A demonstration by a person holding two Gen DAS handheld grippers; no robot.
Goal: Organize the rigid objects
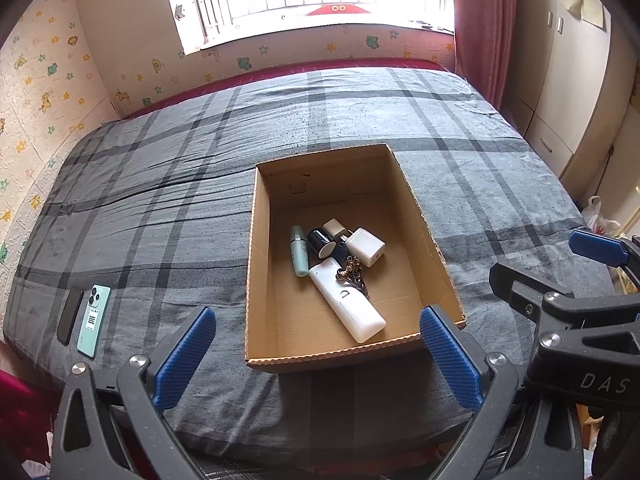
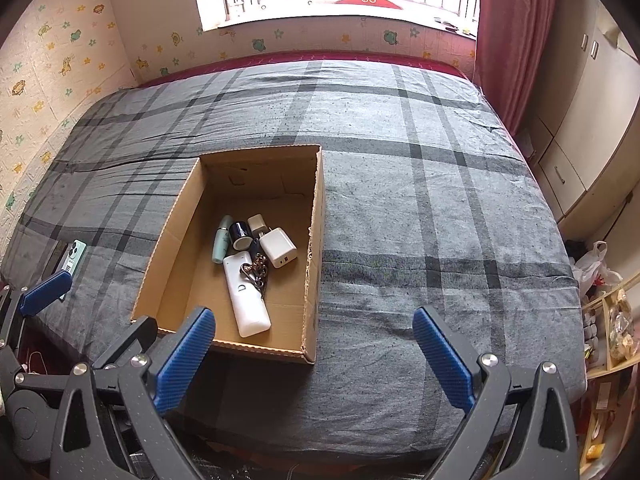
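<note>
Cardboard box (image 1: 436, 248) open-topped, sits mid-bed (image 1: 160, 184) on grey plaid cover. Inside, clustered toward middle: white remote (image 1: 352, 308), lying diagonal; keychain (image 1: 352, 276) draped over its upper end; white charger (image 1: 365, 246) just beside; smaller cream plug (image 1: 335, 228) behind; dark blue cylinder (image 1: 321, 242) on its side; pale green tube (image 1: 299, 250) at left of cluster. Two phones (image 1: 82, 320) side by side near bed's left edge, well apart from box. Left gripper (image 1: 316, 356) jaws spread wide, empty, hovering above box's near wall. Right gripper (image 2: 314, 360) jaws also wide apart, empty, near box's right corner.
</note>
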